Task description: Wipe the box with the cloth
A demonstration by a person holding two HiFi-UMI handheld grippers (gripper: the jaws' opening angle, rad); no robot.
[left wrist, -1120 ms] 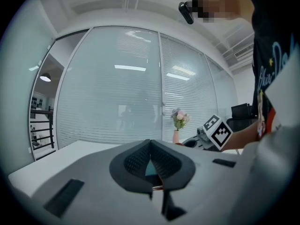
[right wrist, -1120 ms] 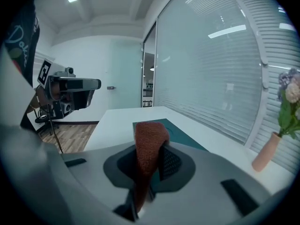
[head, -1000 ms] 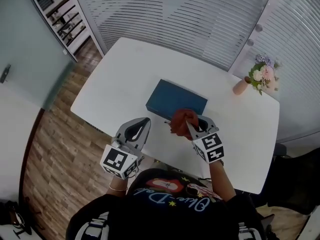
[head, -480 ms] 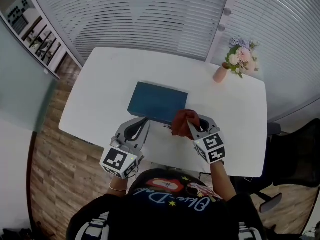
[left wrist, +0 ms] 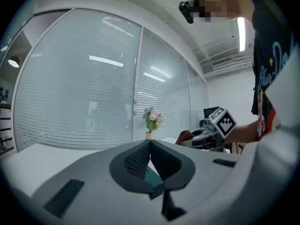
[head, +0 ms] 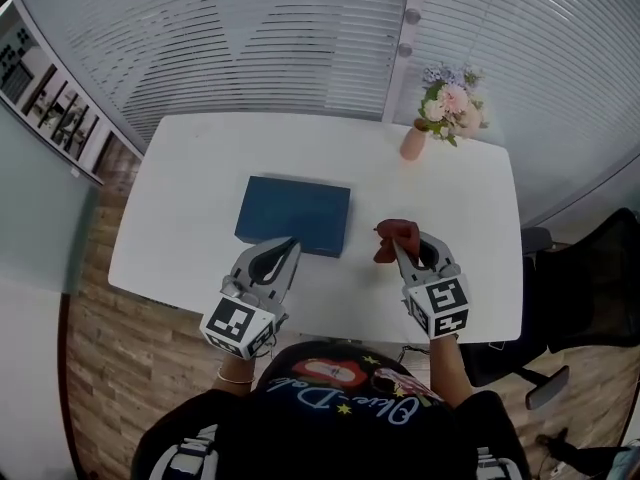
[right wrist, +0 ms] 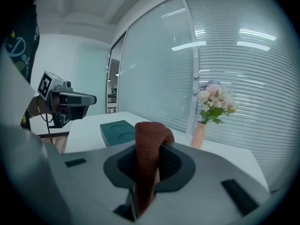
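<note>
My right claw [head: 401,251] pinches the rust cloth [head: 394,234], with the box [head: 295,215] to its left, just ahead of my closed, empty left claw [head: 289,245], so I should drag the cloth flat across the lid.

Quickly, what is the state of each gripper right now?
Left gripper: closed, holding nothing.
Right gripper: closed on the red-brown cloth.

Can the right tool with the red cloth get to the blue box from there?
Probably yes. The right tool, shut on the cloth, has only bare table between it and the box; the left tool sits at the box's near edge, aside.
</note>
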